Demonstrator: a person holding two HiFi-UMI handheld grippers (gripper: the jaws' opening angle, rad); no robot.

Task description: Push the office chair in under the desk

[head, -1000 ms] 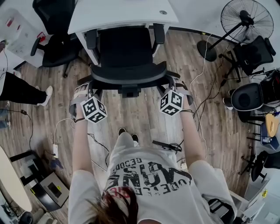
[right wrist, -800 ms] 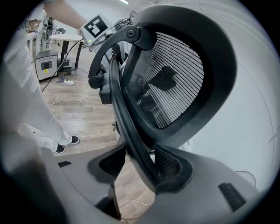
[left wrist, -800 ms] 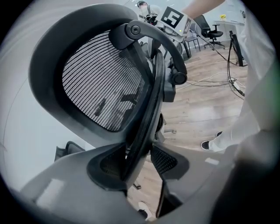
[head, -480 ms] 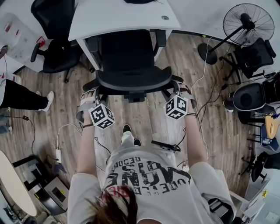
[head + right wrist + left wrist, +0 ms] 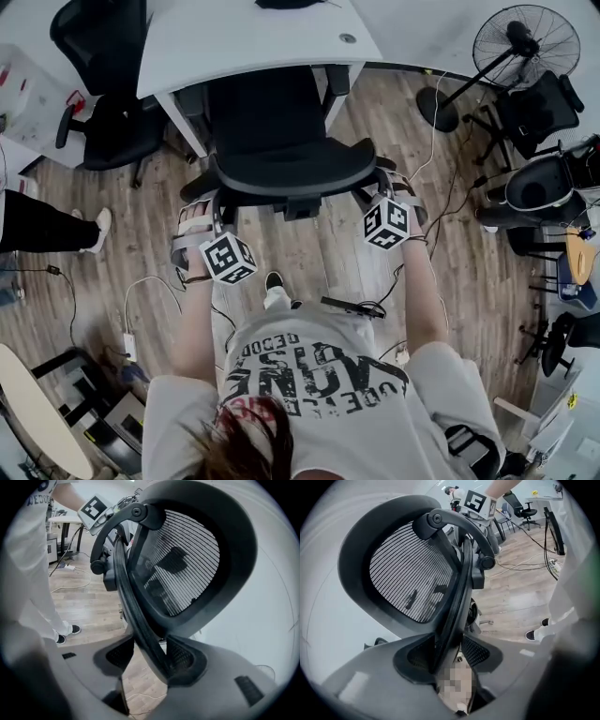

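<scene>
The office chair is pinched at either edge of its backrest by the left gripper and the right gripper, and, with its seat only partly tucked beneath the desk ahead of both, the push is judged roughly half done, further forward travel being left.

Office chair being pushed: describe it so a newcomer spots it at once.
Find the white desk at the head view's top. The office chair sits half under it. Unlike neighbouring chairs, left tongs and right tongs hold its backrest.
</scene>
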